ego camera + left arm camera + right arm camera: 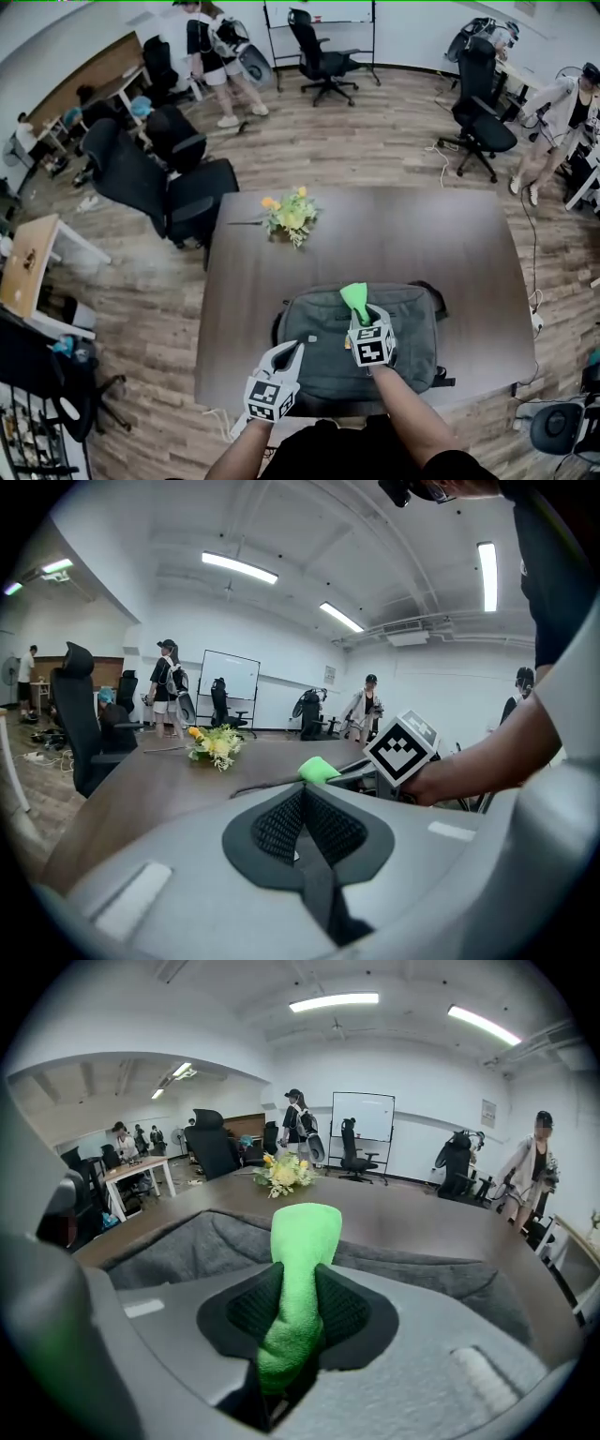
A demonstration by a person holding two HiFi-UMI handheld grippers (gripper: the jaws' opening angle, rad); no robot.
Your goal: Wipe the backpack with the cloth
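Table (403, 234) under backpack (323, 342); right tongs (298, 1309) tight on green cloth (305, 1232), left tongs (302, 810) together, empty.

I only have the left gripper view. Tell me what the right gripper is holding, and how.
Observer: The right gripper is shut on the green cloth, which sticks out past its jaws.
Operator: Now locate the backpack.
Observer: The backpack lies flat at the table's near edge, with the right gripper over its middle.
Operator: Place my left gripper.
Observer: The left gripper sits at the backpack's near left corner.
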